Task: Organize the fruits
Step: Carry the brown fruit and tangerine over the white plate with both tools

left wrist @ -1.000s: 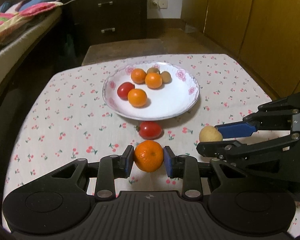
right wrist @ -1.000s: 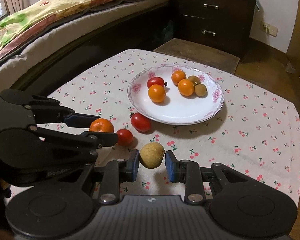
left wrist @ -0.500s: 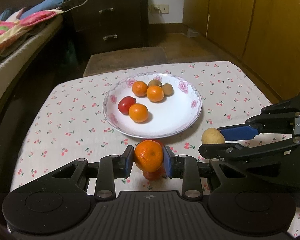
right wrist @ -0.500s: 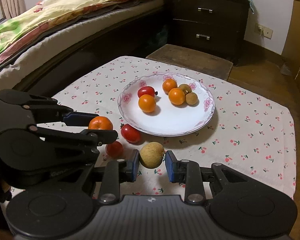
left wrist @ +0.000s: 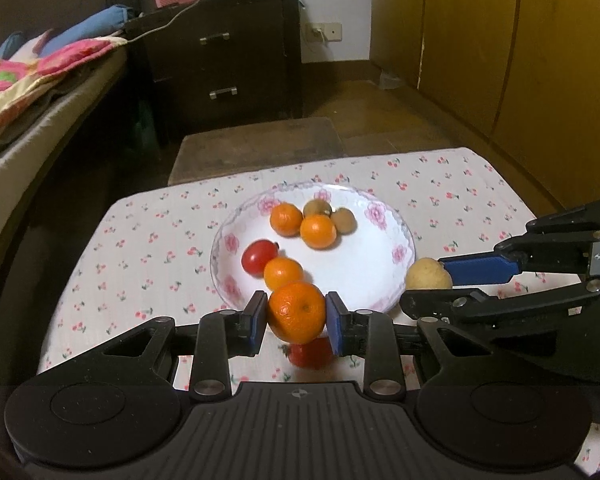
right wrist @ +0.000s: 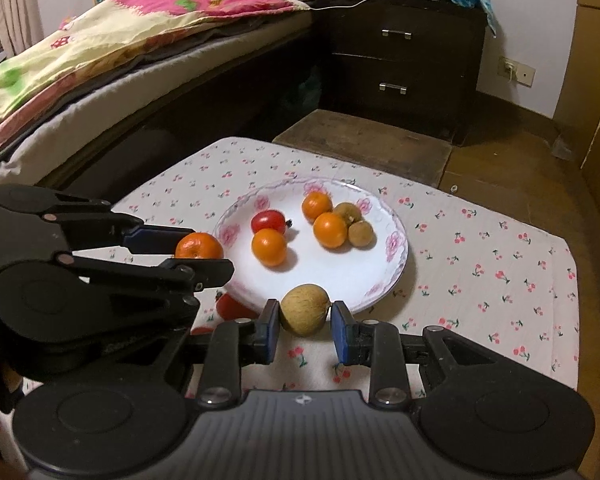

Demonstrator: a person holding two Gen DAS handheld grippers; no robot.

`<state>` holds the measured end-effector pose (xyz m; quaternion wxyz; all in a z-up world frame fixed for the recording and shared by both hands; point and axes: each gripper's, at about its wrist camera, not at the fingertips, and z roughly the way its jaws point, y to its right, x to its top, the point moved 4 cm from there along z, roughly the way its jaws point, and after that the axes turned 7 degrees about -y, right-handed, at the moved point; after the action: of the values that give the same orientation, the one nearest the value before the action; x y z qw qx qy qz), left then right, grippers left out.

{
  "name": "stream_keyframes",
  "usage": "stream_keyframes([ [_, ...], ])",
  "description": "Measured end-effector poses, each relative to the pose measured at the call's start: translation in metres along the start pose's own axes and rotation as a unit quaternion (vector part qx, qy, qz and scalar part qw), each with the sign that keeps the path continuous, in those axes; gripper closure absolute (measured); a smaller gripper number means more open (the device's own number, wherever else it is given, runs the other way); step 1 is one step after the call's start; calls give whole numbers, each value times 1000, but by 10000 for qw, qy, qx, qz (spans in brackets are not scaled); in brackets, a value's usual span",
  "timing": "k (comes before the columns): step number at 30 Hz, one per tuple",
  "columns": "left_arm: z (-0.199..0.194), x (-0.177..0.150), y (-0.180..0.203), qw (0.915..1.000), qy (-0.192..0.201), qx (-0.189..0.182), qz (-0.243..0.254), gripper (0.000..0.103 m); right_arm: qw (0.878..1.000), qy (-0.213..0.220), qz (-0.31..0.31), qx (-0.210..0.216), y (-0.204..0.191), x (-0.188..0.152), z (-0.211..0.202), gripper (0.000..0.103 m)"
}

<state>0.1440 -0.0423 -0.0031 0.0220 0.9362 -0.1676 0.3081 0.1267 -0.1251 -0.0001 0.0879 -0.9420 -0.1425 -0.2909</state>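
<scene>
Both grippers have risen and advanced toward the plate [left wrist: 400, 254] since the earlier views, each carrying its fruit clear of the flowered tablecloth [right wrist: 480, 272]; the loose tomato [left wrist: 312, 354] that lay ahead of the left gripper [left wrist: 297, 312] now shows below and behind its load. Left gripper: pads pinched on an orange mandarin [left wrist: 297, 311], held at the near rim of the plate. Right gripper [right wrist: 305, 318]: its left pad touches a pale tan round fruit [right wrist: 304, 309], with a thin gap showing at its right pad; the fruit hangs off the cloth, so it is judged to be gripped, at the near rim of the plate, on the side to the right of the mandarin.

Contents of the plate, seen from the right wrist: three mandarins [right wrist: 269, 247], one red tomato [right wrist: 268, 221] and two small brown fruits [right wrist: 360, 233], grouped toward the far side; the near half of the plate is bare white.

Progress, as judged from the layout: six fruits are already gathered; two more are in transit and not yet released. Remaining on the cloth: the tomato under the left gripper, and a sliver of red beside it in the right wrist view, mostly hidden by the left gripper and possibly a second tomato. Collection therefore appears more than half complete, with two placements pending and at least one further pick to follow.
</scene>
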Motion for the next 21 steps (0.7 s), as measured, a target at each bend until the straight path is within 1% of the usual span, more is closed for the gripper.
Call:
stream_keyframes([
  [10,14,19,-5,10000,3,74,-41,65,9998,39,166,53,14,16,12,73],
  [21,31,26,-8,9999,-102,108,-69,65,9997,-33,230,69,23,24,31,73],
])
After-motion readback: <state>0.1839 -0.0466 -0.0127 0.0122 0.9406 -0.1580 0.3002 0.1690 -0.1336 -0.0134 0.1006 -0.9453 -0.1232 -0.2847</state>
